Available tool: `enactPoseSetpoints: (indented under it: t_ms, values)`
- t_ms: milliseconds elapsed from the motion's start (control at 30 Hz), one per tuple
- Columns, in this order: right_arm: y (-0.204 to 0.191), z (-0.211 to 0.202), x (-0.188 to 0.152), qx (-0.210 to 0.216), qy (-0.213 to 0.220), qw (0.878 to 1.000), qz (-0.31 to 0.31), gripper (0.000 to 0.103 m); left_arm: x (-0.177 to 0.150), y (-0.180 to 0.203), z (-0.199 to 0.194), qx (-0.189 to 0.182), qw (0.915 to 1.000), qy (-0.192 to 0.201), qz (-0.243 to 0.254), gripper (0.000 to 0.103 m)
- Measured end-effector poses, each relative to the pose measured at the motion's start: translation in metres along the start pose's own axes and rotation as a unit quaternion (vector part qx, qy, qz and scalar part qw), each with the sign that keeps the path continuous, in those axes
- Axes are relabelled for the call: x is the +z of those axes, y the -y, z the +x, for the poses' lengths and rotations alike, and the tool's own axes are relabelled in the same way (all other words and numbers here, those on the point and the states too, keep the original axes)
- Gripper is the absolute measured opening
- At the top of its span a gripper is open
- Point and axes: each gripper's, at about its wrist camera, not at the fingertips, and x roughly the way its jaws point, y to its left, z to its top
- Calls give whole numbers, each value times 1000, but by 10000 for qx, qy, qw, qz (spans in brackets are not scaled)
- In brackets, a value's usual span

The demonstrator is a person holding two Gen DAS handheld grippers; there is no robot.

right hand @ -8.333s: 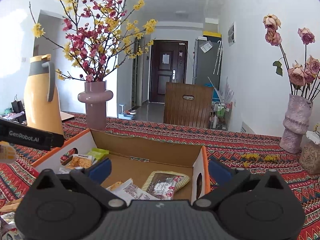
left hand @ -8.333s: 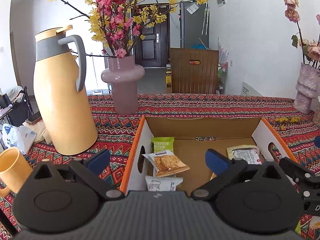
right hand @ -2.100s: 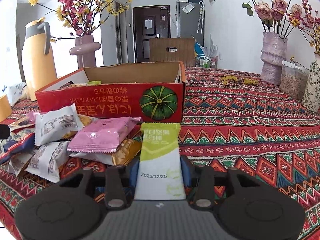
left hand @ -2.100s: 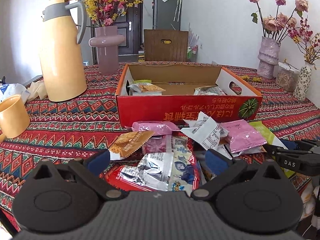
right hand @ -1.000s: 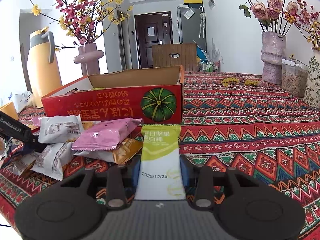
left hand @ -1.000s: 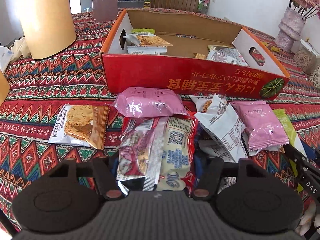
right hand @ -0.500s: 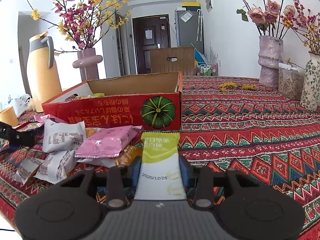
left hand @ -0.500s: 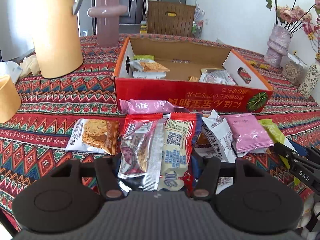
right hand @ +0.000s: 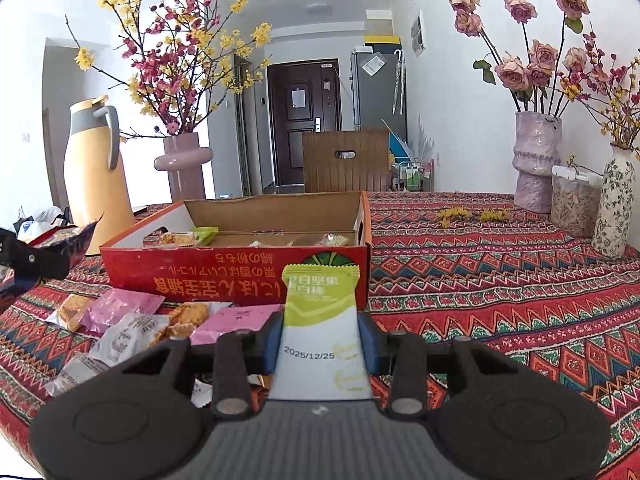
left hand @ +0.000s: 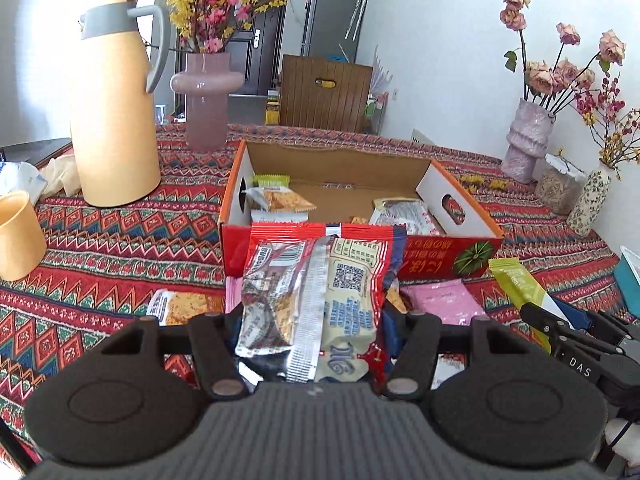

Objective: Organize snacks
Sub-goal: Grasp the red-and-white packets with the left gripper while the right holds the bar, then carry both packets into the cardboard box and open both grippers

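The left hand-held gripper (left hand: 316, 320) clamped a red snack packet (left hand: 316, 300), long axis toward 12 o'clock, QR code uppermost, before the red box (left hand: 440, 258). The right hand-held gripper (right hand: 320, 340) pinched a green-and-white packet (right hand: 322, 320), likewise pointing to 12 o'clock, stamped "2025/12/25". Loose packets (right hand: 124, 320) lay at 9 o'clock on the tabletop (right hand: 500, 280).

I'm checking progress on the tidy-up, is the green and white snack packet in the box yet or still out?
Out. The green and white packet is clamped between the right gripper fingers, in front of the red box.
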Motion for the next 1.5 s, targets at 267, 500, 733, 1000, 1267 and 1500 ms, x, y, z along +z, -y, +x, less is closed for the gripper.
enactPoseSetpoints:
  t_ms: [267, 500, 733, 1000, 1267, 1500]
  values:
    - [-11, 8, 19, 96, 186, 9998, -74, 39, 16, 7, 9, -23, 9998, 167, -67, 61]
    - [-18, 27, 42, 202, 361, 9991, -131, 39, 36, 14, 23, -8, 9995, 312, -92, 61]
    - [-20, 55, 69, 276, 494, 9983, -111, 39, 61, 22, 44, 46, 9990, 433, -111, 61]
    - [-23, 92, 91, 277, 528, 9981, -153, 39, 87, 25, 75, 175, 9980, 575, -183, 61]
    - [-21, 129, 103, 282, 522, 9982, -98, 39, 103, 22, 112, 598, 9947, 778, -304, 61]
    - [-19, 148, 93, 193, 409, 9989, -110, 39, 97, 12, 143, 773, 9945, 627, -332, 61]
